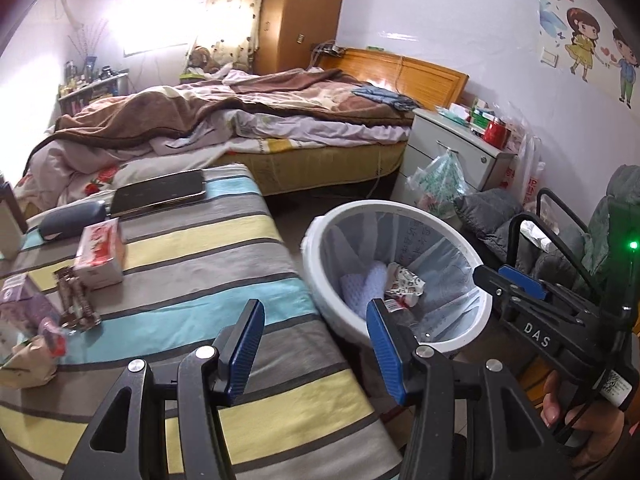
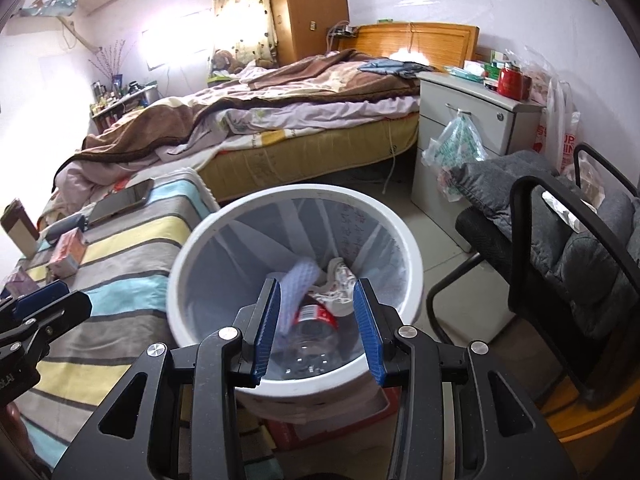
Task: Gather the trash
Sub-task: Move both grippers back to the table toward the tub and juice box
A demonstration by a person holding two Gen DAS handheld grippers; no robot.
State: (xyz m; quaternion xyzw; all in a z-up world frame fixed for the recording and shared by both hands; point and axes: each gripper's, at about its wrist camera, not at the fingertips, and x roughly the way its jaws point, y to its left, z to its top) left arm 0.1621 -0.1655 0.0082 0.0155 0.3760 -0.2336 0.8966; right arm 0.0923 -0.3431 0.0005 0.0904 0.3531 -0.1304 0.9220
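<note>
Bedroom: unmade bed (image 1: 224,128) w/ wood headboard, white nightstand (image 1: 448,148) beside it, bright window (image 1: 156,20), tall wardrobe (image 1: 300,12).

The left gripper (image 1: 316,316), filling the lower middle of its own view, is a black plastic frame with 2 fingers (image 1: 247,344) faced in ribbed blue pads. Round silver screws sit at the finger pivots, and triangular cut-outs pierce the black arms below them. The right gripper (image 2: 316,312), in the lower centre of its own view, has the same build: black frame, 2 ribbed blue pads, silver screw heads, triangular openings. Seen from the side at the right edge of the left view, its black body carries white letters "DAS", a white label with a printed code, a green light and a thin black cable. A hand (image 1: 576,420) shows at the lower right.
</note>
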